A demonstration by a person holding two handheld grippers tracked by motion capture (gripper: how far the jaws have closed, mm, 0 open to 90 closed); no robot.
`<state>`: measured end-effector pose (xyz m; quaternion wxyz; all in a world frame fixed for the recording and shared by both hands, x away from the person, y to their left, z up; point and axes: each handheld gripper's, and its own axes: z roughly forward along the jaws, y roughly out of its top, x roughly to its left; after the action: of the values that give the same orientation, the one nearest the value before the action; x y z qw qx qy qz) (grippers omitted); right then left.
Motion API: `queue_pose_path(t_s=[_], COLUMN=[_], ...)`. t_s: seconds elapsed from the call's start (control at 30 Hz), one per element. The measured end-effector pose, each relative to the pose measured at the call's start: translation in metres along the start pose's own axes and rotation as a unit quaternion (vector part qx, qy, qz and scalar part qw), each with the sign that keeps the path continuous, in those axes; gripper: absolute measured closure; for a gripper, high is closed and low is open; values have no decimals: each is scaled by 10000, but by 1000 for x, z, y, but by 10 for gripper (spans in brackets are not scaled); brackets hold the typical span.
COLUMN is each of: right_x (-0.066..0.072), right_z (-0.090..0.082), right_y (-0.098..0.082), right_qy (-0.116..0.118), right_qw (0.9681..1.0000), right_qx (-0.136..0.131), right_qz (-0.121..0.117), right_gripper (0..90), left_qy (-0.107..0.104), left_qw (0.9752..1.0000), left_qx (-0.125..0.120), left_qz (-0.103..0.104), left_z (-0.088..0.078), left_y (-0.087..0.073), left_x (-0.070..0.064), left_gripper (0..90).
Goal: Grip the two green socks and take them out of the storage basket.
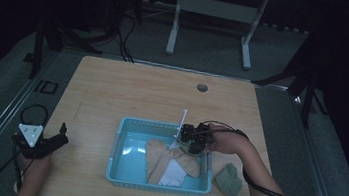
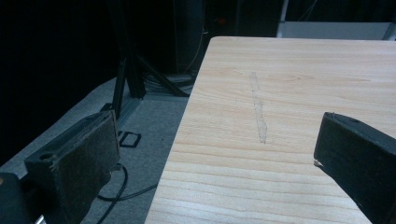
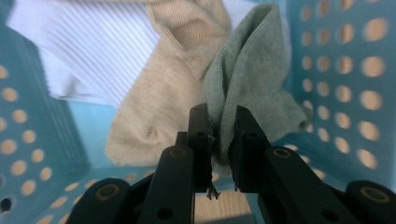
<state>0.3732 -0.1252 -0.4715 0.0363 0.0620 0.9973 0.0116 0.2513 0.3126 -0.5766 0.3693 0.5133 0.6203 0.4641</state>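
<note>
In the high view, the right gripper (image 1: 191, 139) hangs over the far right corner of the blue perforated basket (image 1: 122, 137), held by the right hand (image 1: 227, 141) with the forearm coming in from the lower right edge and bent at the wrist so the tool points left and down into the basket. Inside the basket lie a beige sock (image 1: 175, 159) and a white striped cloth (image 1: 172, 174); another grey-green sock (image 1: 229, 179) lies on the wooden table (image 1: 128, 87) just outside the basket's right wall. The left gripper (image 1: 59, 138) rests at the table's near left edge, well apart from the basket, with the left hand (image 1: 35, 171) behind it and the grey plate on top. In the left gripper view, the left gripper's (image 2: 215, 154) two black jaws stand wide apart with nothing between them, one over the floor beside the table (image 2: 289, 93), the other over the wood. In the right gripper view, the right gripper (image 3: 219, 128) has its jaws drawn narrow and pinched on a fold of a green sock (image 3: 252, 70), which stands up from the jaws inside the basket (image 3: 336, 93), leaning against the beige sock (image 3: 159, 107), with the white striped cloth (image 3: 93, 51) behind.
</note>
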Motion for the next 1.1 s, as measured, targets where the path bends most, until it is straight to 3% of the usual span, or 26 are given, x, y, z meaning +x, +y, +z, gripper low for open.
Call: queue_pose_path(t_s=[0.47,0.77,1.1], right_x=[12,11,9], right_z=[-54,-87,-102], right_y=[2,3,-8], right_qy=[-137,-356,-444], right_qw=[9991,9979,9969], right_qx=[-366,-503,-632], right_qz=[-176,-177,-142], right_gripper=[801,800,800], left_qy=[-9,-16,-1], left_qw=[10000,10000,10000], left_qx=[-4,-1,17], left_qz=[4,1,-7], left_z=[0,0,0], left_y=[0,0,0], left_x=[0,0,0], left_gripper=[4,4,4])
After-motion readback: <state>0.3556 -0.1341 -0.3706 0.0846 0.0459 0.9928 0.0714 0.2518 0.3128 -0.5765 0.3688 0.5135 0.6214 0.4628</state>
